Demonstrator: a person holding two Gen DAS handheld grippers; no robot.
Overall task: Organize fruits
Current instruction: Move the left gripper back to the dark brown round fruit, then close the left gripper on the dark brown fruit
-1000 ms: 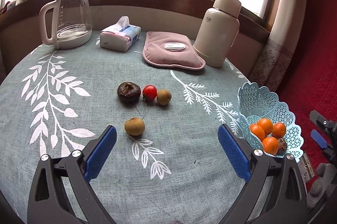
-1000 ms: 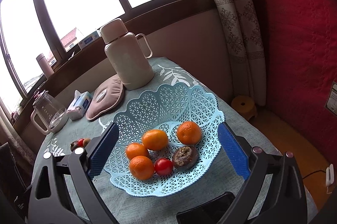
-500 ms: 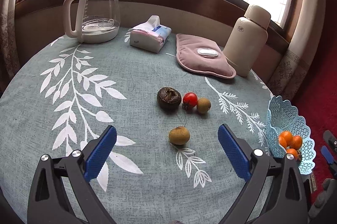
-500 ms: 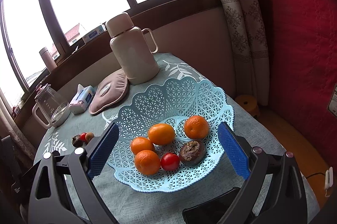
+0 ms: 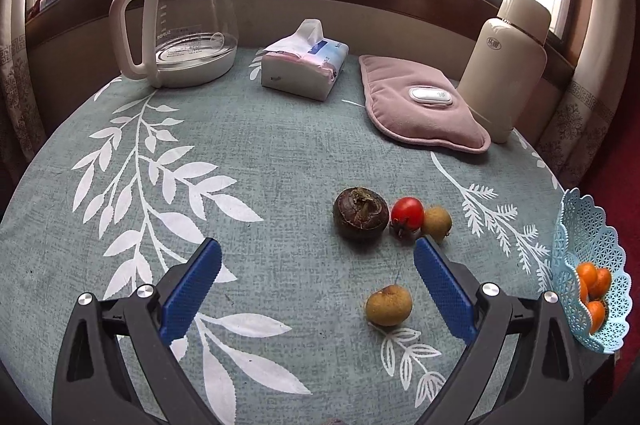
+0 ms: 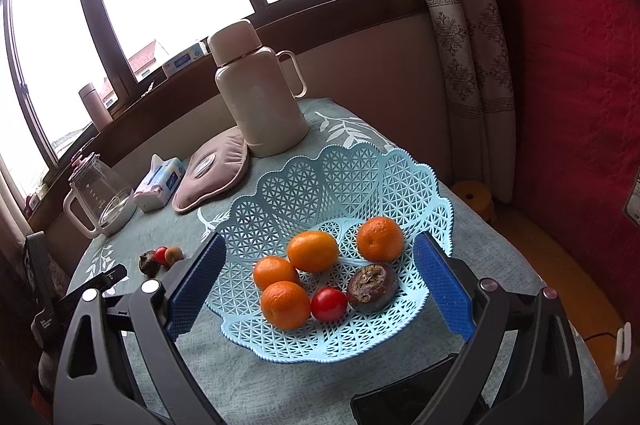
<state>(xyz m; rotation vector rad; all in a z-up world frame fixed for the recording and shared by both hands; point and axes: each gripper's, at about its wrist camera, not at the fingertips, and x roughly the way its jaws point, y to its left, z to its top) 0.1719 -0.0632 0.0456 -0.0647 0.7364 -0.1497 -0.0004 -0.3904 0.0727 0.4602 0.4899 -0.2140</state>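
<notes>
In the left wrist view, a dark brown fruit [image 5: 361, 213], a red tomato [image 5: 407, 212] and a small tan fruit [image 5: 437, 223] sit in a row on the tablecloth. A second tan fruit [image 5: 388, 305] lies closer, between the fingers of my open, empty left gripper [image 5: 316, 287]. The light blue basket [image 5: 591, 277] stands at the right edge. In the right wrist view, my open, empty right gripper [image 6: 320, 283] hovers over the basket [image 6: 344, 177], which holds several oranges [image 6: 312, 250], a tomato [image 6: 328, 303] and a dark fruit [image 6: 372, 287].
At the table's back stand a glass kettle [image 5: 182, 21], a tissue pack [image 5: 304, 65], a pink heating pad [image 5: 420, 109] and a cream thermos [image 5: 508, 65]. A dark phone [image 6: 404, 397] lies near the basket. The table's right edge drops to a red floor.
My left gripper has swung left and moved closer to the table; the fruits and basket have shifted right in its view. My right gripper has edged closer to the basket.
</notes>
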